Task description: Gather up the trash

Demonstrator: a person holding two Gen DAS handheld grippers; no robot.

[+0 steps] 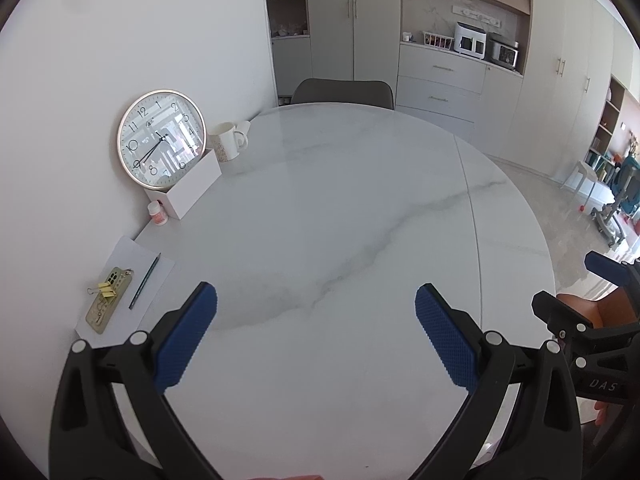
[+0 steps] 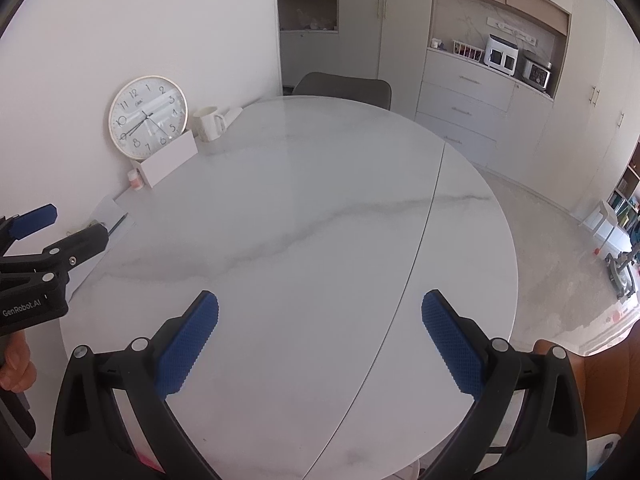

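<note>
Two grippers, left gripper [image 1: 316, 300] and right gripper [image 2: 320, 308], I hold spread and empty above the table [image 1: 340, 208], ready; no trash is evident, only wall-side clock [image 1: 162, 144] and mug [image 1: 228, 140].

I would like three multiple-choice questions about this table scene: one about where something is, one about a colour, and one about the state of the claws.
1. Where does the clock stand?
A. flat at the table's middle
B. upright against the wall, behind a white box
C. on the chair

2. What colour is the binder clip on the phone case?
A. yellow
B. red
C. black

3. How are the left claw and right claw?
A. both shut on trash
B. left shut, right open
C. both open, holding nothing

Answers: 1 B, the clock leans upright at the wall with the box before it. 2 A, the clip is plainly yellow. 3 C, only bare table shows between the blue pads.
</note>
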